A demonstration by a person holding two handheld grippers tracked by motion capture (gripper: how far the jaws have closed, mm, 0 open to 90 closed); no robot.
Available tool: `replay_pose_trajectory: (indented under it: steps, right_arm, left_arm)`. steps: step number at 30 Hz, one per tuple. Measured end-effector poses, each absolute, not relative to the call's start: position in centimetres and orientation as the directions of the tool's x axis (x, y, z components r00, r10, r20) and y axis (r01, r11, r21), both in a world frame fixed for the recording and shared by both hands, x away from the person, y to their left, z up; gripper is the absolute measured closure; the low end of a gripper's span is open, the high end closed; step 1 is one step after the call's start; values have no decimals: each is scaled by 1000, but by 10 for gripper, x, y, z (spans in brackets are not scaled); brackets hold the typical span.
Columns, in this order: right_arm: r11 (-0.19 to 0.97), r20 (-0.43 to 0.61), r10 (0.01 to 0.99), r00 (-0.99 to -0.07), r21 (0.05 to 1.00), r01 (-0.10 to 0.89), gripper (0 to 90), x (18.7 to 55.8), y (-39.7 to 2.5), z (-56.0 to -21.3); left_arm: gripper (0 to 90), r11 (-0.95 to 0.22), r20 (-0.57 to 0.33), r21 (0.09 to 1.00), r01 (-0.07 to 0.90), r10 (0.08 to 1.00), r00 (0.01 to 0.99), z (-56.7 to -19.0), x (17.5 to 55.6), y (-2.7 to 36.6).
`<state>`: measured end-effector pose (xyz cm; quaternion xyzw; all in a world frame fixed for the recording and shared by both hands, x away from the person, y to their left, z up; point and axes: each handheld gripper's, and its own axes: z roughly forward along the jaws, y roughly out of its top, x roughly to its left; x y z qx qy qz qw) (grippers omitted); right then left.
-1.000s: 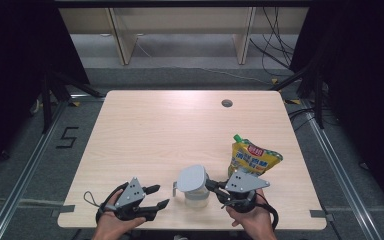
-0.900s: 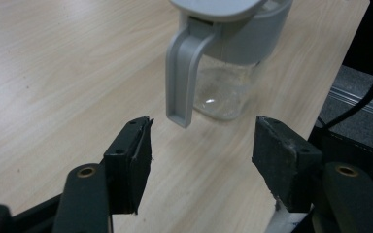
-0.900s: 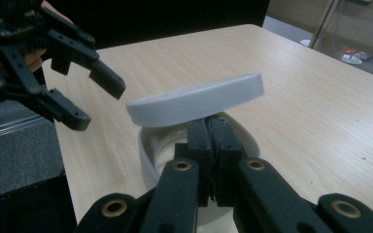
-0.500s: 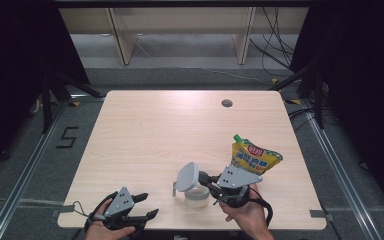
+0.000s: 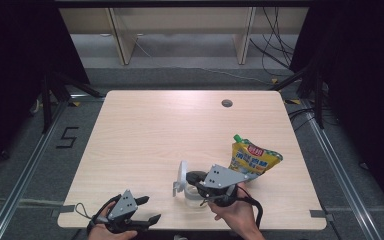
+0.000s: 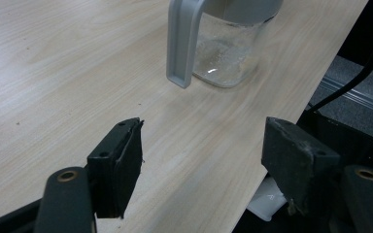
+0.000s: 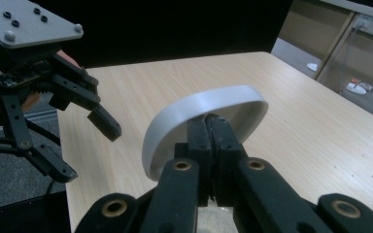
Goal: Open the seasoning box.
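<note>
One table (image 5: 145, 140) carries it all, pale wood, seen from above. On its right side lies a yellow pouch (image 5: 254, 158), green cap pointing away from the person. Just beside it, near the front edge, stands a clear jar (image 6: 227, 53) with a grey handle (image 6: 182, 43). Over the jar, the right tool (image 5: 196, 179) has its jaws pinched tight on the rim of the grey lid (image 7: 201, 121), lid tipped up on edge. At the front left corner, the left tool (image 5: 147, 210) hangs wide open, gripping nothing, jaws aimed at the jar.
</note>
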<state>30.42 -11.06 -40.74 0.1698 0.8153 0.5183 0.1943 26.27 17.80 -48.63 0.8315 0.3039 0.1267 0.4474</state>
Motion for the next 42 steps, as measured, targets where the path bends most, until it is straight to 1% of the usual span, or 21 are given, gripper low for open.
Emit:
replay_pose_trajectory:
  steps: [2, 6, 8, 10, 12, 15, 16, 20, 22, 23, 24, 27, 28, 29, 30, 33, 36, 38, 39, 41, 42]
  right_arm:
    - [403, -142, 471, -871, 913, 69, 892, 304, -107, -406]
    - [409, -155, 458, -875, 911, 53, 892, 303, -102, -405]
    - [407, -142, 459, -877, 911, 66, 885, 302, -103, -405]
    - [399, -136, 465, -875, 914, 69, 871, 303, -110, -403]
    - [382, -137, 485, -864, 922, 68, 858, 303, -115, -404]
    - [364, -116, 508, -853, 927, 90, 819, 303, -128, -409]
    - [361, -109, 508, -854, 928, 96, 803, 303, -133, -411]
    - [337, -98, 520, -849, 936, 99, 746, 302, -155, -418]
    - [330, -102, 540, -835, 939, 98, 698, 301, -164, -422]
    - [326, -100, 537, -838, 940, 97, 678, 300, -169, -425]
    - [320, -97, 548, -831, 942, 101, 666, 299, -174, -427]
    - [319, -85, 571, -817, 940, 125, 634, 294, -190, -432]
    - [317, -61, 616, -786, 932, 176, 617, 290, -195, -434]
    - [331, -76, 612, -787, 929, 168, 609, 292, -199, -435]
    - [331, -66, 613, -787, 926, 180, 603, 290, -204, -436]
    - [299, -43, 642, -765, 933, 198, 567, 284, -219, -441]
    - [301, -44, 660, -750, 930, 210, 546, 283, -232, -443]
    - [269, 5, 686, -727, 927, 260, 522, 279, -237, -446]
    - [288, -29, 675, -737, 930, 228, 509, 282, -243, -447]
    - [272, 17, 696, -718, 919, 286, 490, 279, -248, -450]
    - [272, 17, 696, -718, 919, 286, 490, 279, -248, -450]
  left_arm:
    - [305, -383, -93, 829, 407, 623, 777, -487, 261, 176]
    - [305, -443, -37, 814, 376, 606, 795, -486, 263, 178]
    - [303, -420, -57, 822, 384, 611, 790, -487, 262, 177]
    - [300, -442, -34, 815, 374, 609, 792, -486, 263, 178]
    - [295, -416, -57, 819, 395, 626, 778, -487, 262, 177]
    - [285, -422, -50, 815, 396, 630, 775, -488, 263, 178]
    - [273, -412, -65, 818, 401, 627, 776, -488, 262, 177]
    - [195, -408, -57, 825, 390, 627, 777, -487, 262, 178]
    - [195, -413, -47, 828, 380, 625, 780, -487, 263, 178]
    - [195, -376, -76, 841, 390, 630, 773, -487, 262, 176]
    - [195, -403, -59, 829, 388, 626, 777, -486, 262, 177]
    - [195, -412, -46, 829, 378, 624, 780, -486, 263, 178]
    - [195, -398, -56, 834, 383, 628, 776, -486, 262, 177]
    - [195, -392, -54, 840, 376, 629, 776, -486, 262, 177]
    - [193, -410, -46, 830, 377, 625, 779, -485, 262, 178]
    - [191, -402, -56, 831, 385, 627, 777, -486, 262, 177]
    - [191, -402, -60, 830, 387, 625, 778, -486, 262, 176]
    - [191, -399, -60, 832, 386, 627, 777, -486, 262, 175]
    - [191, -399, -59, 832, 385, 627, 777, -486, 263, 175]
    - [191, -392, -60, 836, 384, 630, 774, -487, 263, 174]
    - [191, -392, -60, 836, 384, 630, 774, -487, 263, 174]
